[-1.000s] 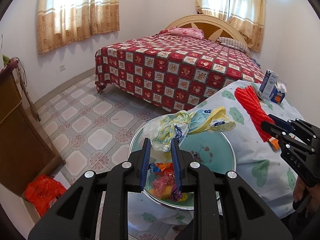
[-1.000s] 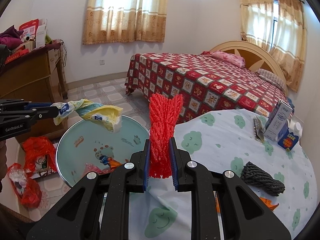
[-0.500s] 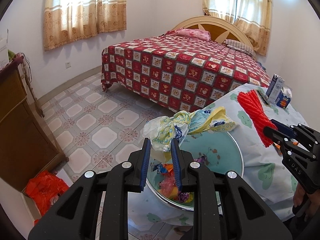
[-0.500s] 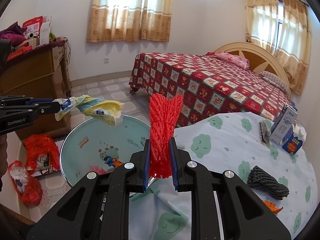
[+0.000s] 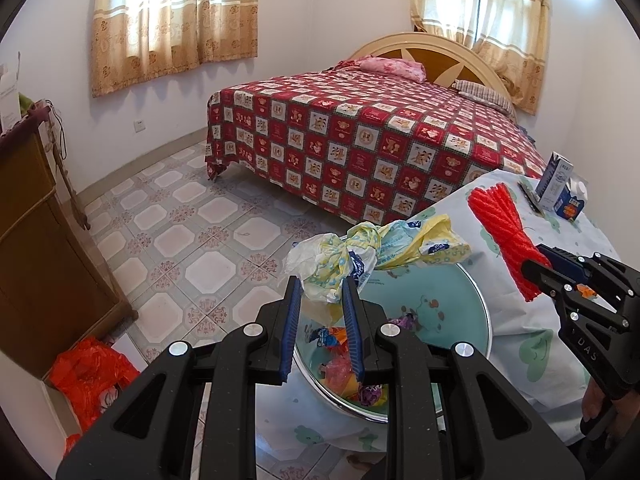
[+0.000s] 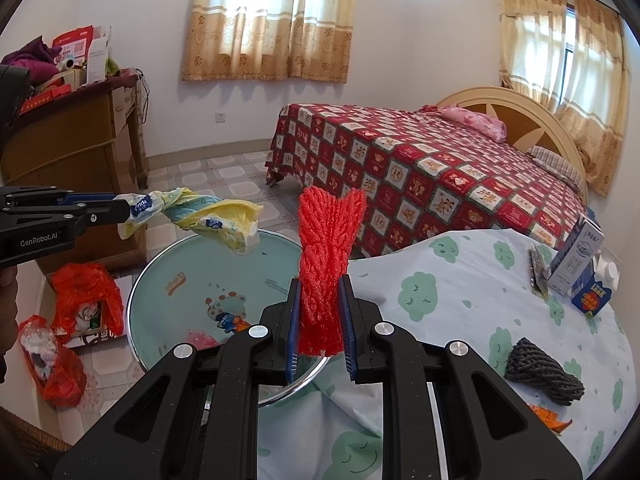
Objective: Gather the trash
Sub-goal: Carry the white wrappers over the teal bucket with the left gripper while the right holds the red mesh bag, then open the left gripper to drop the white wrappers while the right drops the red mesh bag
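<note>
My left gripper (image 5: 320, 292) is shut on a twisted yellow-and-white plastic wrapper (image 5: 372, 252) and holds it above a pale green basin (image 5: 476, 304) with several candy wrappers (image 5: 344, 376) in it. The wrapper also shows in the right wrist view (image 6: 208, 220), over the basin (image 6: 160, 280). My right gripper (image 6: 320, 292) is shut on a red foam net (image 6: 328, 256), held upright at the basin's right rim. The net also shows in the left wrist view (image 5: 500, 224).
The table wears a white cloth with green clouds (image 6: 460, 300). On it lie a black foam net (image 6: 544, 372), an orange wrapper (image 6: 548, 420) and cartons (image 6: 576, 260). Red bags (image 6: 84, 292) lie on the floor by a wooden cabinet (image 6: 72, 140). A bed (image 6: 420, 172) stands behind.
Both grippers have drawn back and risen slightly with their loads. The wrapper and the red net stay gripped over the basin.
</note>
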The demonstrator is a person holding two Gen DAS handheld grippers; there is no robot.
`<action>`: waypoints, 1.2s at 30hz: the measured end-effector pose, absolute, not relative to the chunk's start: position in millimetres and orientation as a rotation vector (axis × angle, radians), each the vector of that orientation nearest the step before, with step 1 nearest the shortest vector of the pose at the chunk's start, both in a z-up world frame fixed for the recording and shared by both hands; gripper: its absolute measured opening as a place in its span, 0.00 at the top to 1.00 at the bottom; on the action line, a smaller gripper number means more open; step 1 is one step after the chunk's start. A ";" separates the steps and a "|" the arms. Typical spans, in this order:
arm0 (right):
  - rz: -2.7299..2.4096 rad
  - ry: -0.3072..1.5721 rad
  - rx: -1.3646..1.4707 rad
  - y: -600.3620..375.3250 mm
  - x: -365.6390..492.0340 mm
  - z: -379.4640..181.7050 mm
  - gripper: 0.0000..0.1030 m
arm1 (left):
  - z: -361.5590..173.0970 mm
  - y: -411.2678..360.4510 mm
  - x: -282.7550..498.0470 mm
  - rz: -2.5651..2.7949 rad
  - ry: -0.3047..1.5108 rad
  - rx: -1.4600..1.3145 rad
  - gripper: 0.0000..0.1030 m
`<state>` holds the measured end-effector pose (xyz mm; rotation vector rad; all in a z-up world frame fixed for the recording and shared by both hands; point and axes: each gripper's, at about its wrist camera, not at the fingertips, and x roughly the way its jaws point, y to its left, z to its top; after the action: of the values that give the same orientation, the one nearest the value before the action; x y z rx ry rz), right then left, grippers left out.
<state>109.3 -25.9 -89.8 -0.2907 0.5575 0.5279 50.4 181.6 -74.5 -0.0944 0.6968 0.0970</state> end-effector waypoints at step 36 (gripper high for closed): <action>0.536 0.563 -0.299 -17.3 107.8 -90.9 0.81 | -76.9 184.3 49.9 0.098 0.701 -0.108 0.78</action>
<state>107.8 -17.3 -90.9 -0.2990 0.5625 0.5361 49.9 184.3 -76.9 -0.1078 0.7015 0.0979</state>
